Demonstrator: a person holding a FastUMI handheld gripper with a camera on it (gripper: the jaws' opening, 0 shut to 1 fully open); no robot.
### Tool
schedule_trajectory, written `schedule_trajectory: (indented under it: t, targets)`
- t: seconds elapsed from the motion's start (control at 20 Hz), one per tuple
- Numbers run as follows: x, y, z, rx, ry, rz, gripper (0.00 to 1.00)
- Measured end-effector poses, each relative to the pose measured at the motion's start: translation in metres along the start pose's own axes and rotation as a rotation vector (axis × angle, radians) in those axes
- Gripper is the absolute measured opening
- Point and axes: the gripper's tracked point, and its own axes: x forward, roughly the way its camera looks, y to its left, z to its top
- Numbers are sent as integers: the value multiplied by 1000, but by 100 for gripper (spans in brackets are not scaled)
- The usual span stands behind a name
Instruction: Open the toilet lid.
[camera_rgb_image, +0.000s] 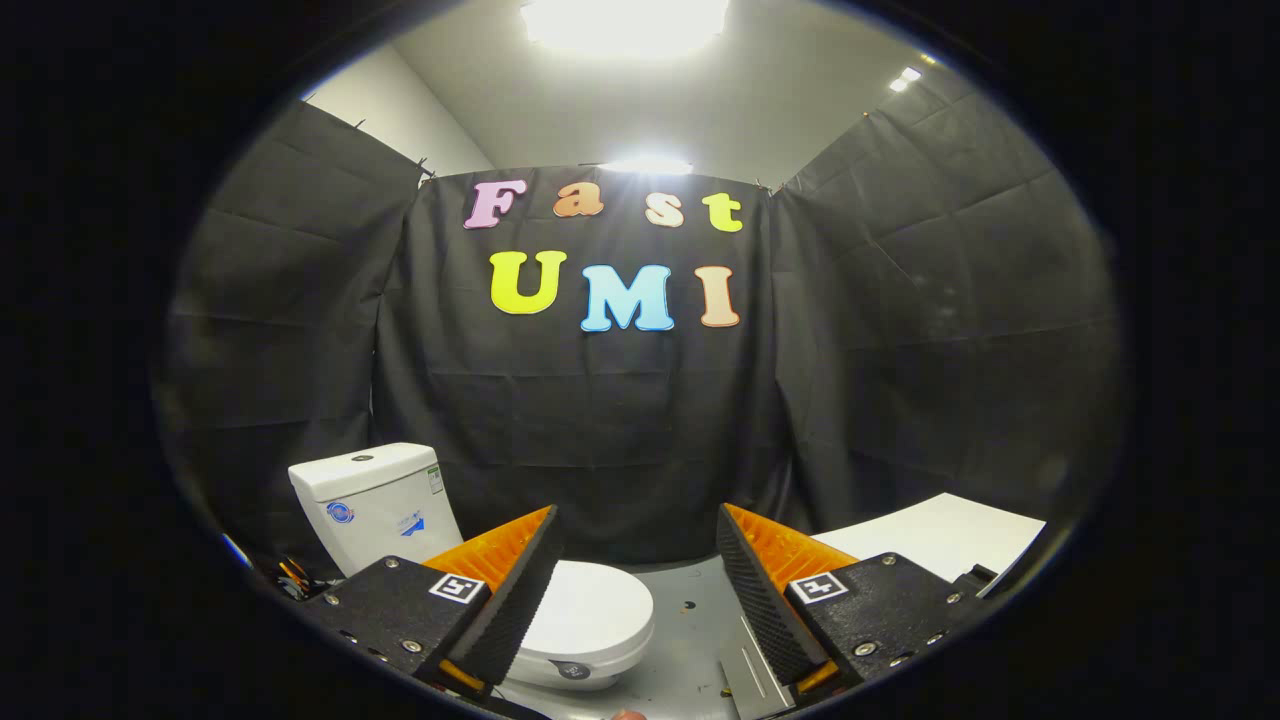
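My gripper (637, 560) hangs wide open, holding nothing; the lid (585, 610) lies shut, below and left, partly behind my left finger; tank (375, 505) beyond it.

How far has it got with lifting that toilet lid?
Nothing looks done yet: the white toilet lid lies flat and closed, in front of the tank. The gripper is only approaching, its fingers spread open and touching nothing. Reaching the lid's edge and lifting it all remain.
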Motion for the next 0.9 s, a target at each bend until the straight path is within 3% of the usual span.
schedule_trajectory:
  t: [0.2, 0.45, 0.8, 0.9]
  targets:
    - [2, 22, -2, 68, -18, 92, 95]
    - [14, 31, -35, 121, 19, 113, 95]
    - [33, 48, -106, 298, 136, 151, 96]
    - [41, 50, -126, 340, 175, 122, 96]
